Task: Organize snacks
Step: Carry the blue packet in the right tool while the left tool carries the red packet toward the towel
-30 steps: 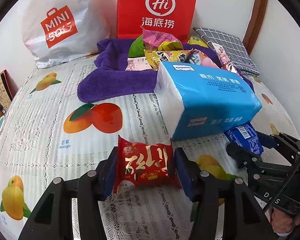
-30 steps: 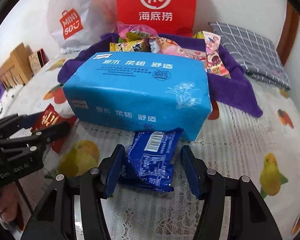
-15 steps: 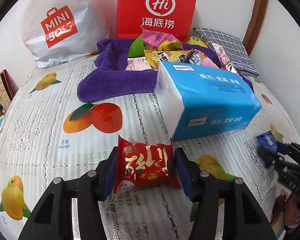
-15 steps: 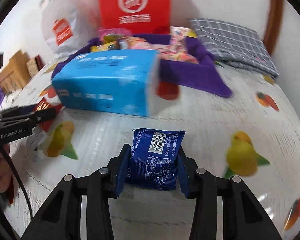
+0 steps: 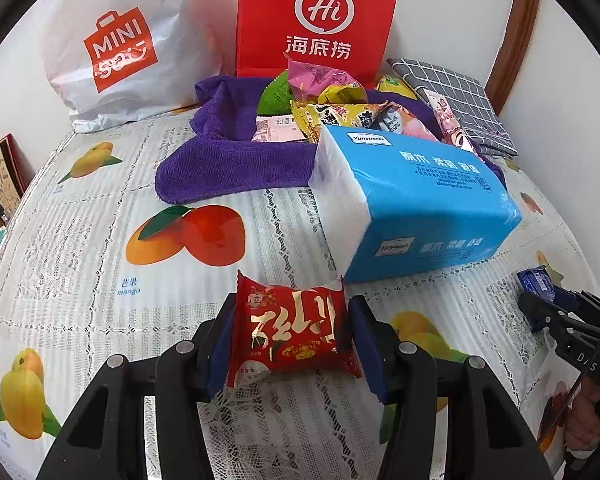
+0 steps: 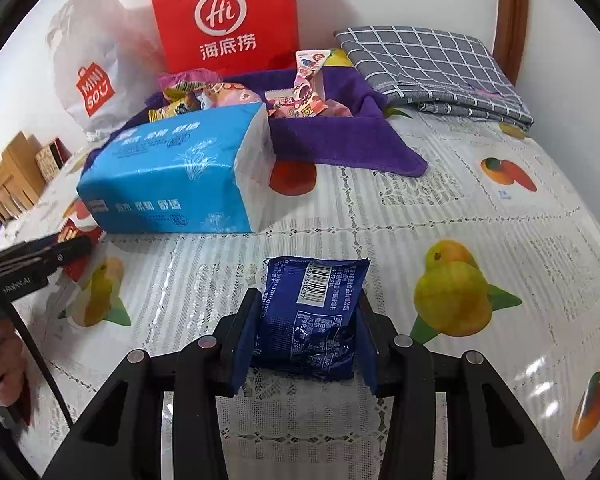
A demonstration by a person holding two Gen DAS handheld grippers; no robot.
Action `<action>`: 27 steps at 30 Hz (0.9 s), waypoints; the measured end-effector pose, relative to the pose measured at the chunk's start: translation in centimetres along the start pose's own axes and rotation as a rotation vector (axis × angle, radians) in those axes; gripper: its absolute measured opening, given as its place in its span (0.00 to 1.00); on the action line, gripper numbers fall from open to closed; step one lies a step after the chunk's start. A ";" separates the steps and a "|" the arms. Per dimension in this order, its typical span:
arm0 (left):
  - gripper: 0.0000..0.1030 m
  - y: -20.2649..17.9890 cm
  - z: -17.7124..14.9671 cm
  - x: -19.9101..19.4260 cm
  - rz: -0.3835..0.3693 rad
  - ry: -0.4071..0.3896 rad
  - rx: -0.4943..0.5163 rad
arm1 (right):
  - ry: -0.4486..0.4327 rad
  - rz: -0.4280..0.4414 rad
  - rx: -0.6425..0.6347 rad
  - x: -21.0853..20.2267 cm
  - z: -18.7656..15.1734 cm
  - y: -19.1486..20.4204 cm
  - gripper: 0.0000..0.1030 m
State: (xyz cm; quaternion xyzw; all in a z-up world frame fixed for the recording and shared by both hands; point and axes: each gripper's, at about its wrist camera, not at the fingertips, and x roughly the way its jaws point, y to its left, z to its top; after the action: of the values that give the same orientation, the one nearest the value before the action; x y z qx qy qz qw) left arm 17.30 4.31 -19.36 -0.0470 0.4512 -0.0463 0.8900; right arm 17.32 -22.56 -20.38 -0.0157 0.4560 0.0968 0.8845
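Snacks remain mostly unsorted: a heap lies on the purple towel well beyond both tongs. The left tongs clamp a red packet; the right tongs clamp a blue packet. Neither is placed yet.

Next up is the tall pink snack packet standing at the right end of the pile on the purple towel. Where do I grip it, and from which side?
Grip the pink snack packet by its free upper half, across its flat faces, coming from above. It stands upright above the pile on the purple towel; its lower part is buried among other packets, and the blue tissue pack blocks the low front-left approach.
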 end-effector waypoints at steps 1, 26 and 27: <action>0.49 0.0 0.0 0.0 0.000 0.000 -0.001 | 0.000 0.006 0.005 -0.1 0.0 -0.1 0.44; 0.42 -0.3 -1.8 -4.7 -0.069 -0.009 -0.058 | -0.128 0.107 -0.023 -5.4 1.1 1.7 0.40; 0.42 -0.6 -1.8 -5.0 -0.075 -0.011 -0.052 | -0.128 0.112 -0.023 -5.5 1.1 1.8 0.40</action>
State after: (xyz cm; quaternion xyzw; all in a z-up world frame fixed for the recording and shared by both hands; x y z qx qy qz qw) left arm 12.85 4.26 -16.31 -0.0875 0.4455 -0.0676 0.8885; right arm 14.77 -21.57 -15.14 0.0060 0.3977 0.1523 0.9048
